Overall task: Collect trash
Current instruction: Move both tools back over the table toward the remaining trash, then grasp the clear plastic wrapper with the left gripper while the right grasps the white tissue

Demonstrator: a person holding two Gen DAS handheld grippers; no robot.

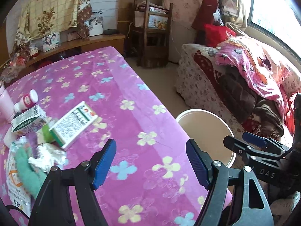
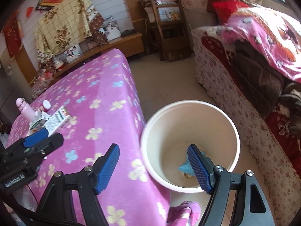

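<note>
2 views, each showing what the other missed. only the right wrist view looked down into the cream bin (image 2: 190, 113) standing on the floor just beside the table edge; at its bottom lay a light blue scrap (image 2: 183, 166) and a small piece too blurred to name. the left wrist view caught only part of the bin's rim and inner wall.

only the left wrist view gave the trash pile clearly: a white and green carton (image 1: 74, 125), a smaller green and white box (image 1: 28, 119), a small white bottle with a pink label (image 1: 26, 101), a crumpled white tissue (image 1: 47, 155) and a green fuzzy item (image 1: 28, 169), all on the pink flowered tablecloth (image 1: 131, 122). in the right view the same pile was small and partly hidden behind the other tool.

left gripper (image 1: 151, 164) hung over bare cloth, jaws wide, nothing between them; the pile lay up and to its left, apart from the fingers. right gripper (image 2: 154, 166) sat with jaws wide and empty, 1 finger over the cloth, the other over the bin mouth.

printed wrapper at the left view's lower left edge was cut off; text unreadable.
</note>
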